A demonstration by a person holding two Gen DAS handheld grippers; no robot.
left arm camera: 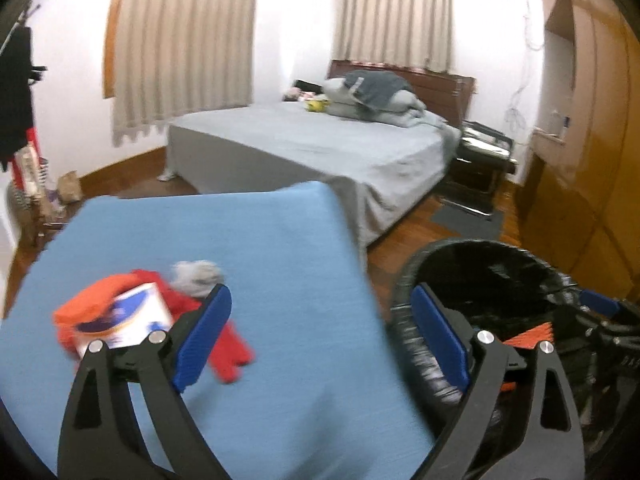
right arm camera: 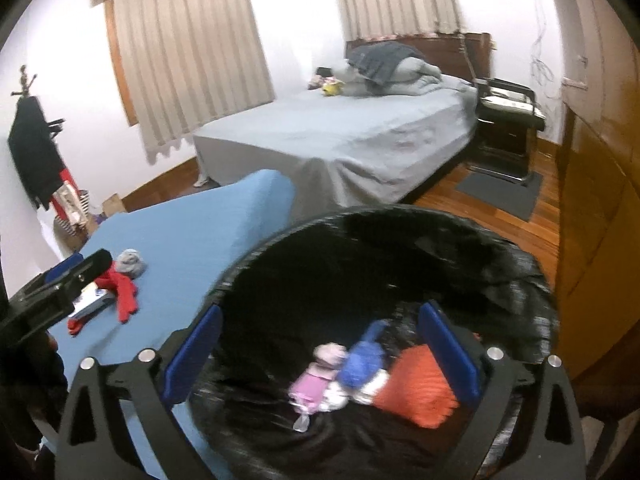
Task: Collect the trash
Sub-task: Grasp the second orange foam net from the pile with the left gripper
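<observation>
A black-lined trash bin [right arm camera: 400,211] stands beside a blue-covered table [right arm camera: 192,248]. My right gripper [right arm camera: 320,354] hangs open over the bin's mouth with nothing between its pads. In the bin lie a pink wrapper [right arm camera: 312,386], a blue crumpled item [right arm camera: 364,362] and an orange item [right arm camera: 420,390]. My left gripper [left arm camera: 320,338] is open and empty, straddling the table's edge and the bin [left arm camera: 472,245]. On the table near its left finger lie a red glove [left arm camera: 232,360], a white box with blue print [left arm camera: 132,320] and a grey crumpled wad [left arm camera: 198,276].
A bed with a grey sheet [left arm camera: 320,140] stands beyond the table. A black chair [left arm camera: 480,160] and a dark mat [left arm camera: 468,216] sit by a wooden wardrobe [left arm camera: 580,160] on the right. A coat rack [right arm camera: 36,152] stands at the left wall.
</observation>
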